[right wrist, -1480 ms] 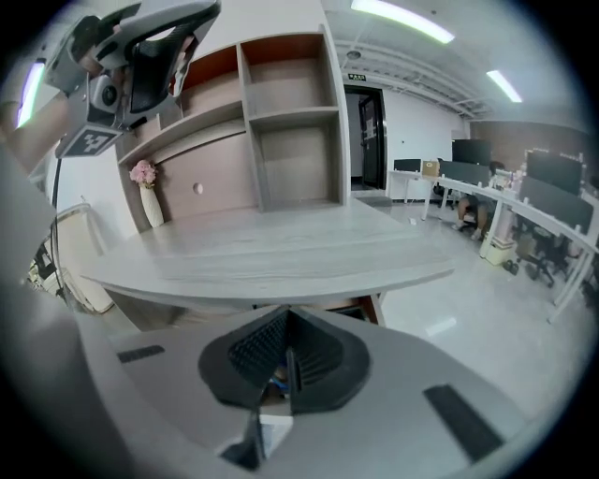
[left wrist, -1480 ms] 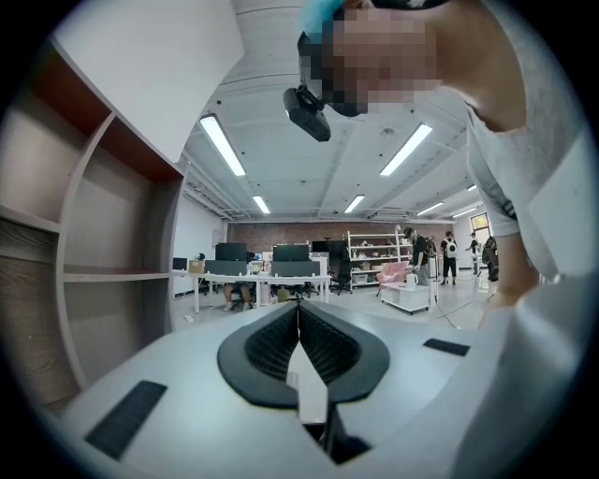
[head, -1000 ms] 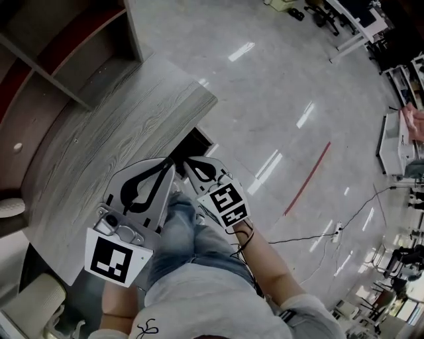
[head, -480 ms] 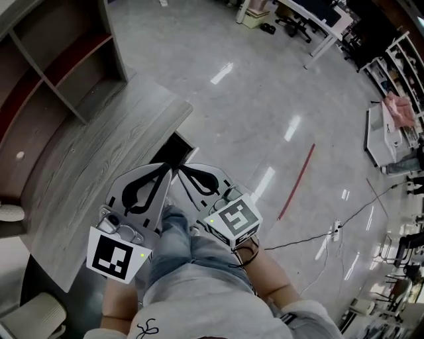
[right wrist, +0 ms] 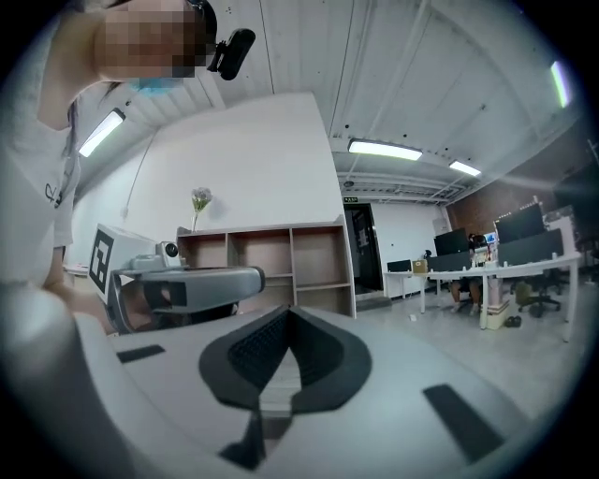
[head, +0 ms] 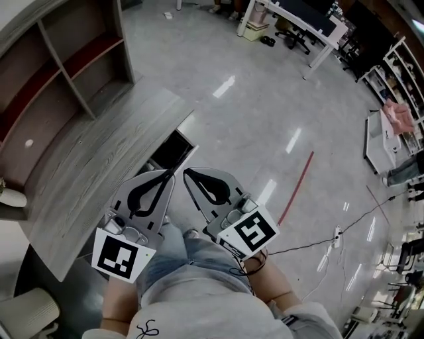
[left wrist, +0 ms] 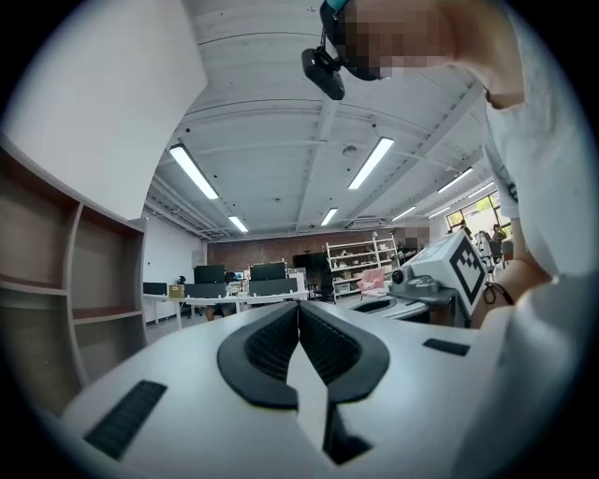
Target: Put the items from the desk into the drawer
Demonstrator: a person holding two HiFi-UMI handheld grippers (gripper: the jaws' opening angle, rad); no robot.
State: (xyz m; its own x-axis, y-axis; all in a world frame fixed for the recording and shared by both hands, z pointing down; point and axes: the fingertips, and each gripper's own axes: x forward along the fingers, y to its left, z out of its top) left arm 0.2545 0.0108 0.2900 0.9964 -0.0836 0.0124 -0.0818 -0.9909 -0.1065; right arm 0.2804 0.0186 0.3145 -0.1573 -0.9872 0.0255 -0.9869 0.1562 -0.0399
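In the head view the grey wood-grain desk (head: 99, 152) runs along the left. A small white item (head: 28, 143) lies on it far left, and a white rounded object (head: 10, 196) sits at the frame's edge. A dark rectangular opening (head: 173, 149) shows under the desk's near corner; whether it is the drawer I cannot tell. My left gripper (head: 171, 176) and right gripper (head: 188, 173) hang side by side over my lap, off the desk, tips almost touching. Both are shut with nothing in them, as the left gripper view (left wrist: 299, 307) and the right gripper view (right wrist: 286, 316) confirm.
An open shelf unit (head: 59, 59) stands behind the desk, also seen as brown shelves (right wrist: 271, 267). A pale chair (head: 30, 311) is at the bottom left. Glossy floor (head: 265, 106) spreads right, with a red line (head: 298, 179), a cable, and white desks (head: 298, 20) farther off.
The head view has swung up and shows more of the room. The right gripper's marker cube has shifted right and down a little. Both grippers stay shut and empty.
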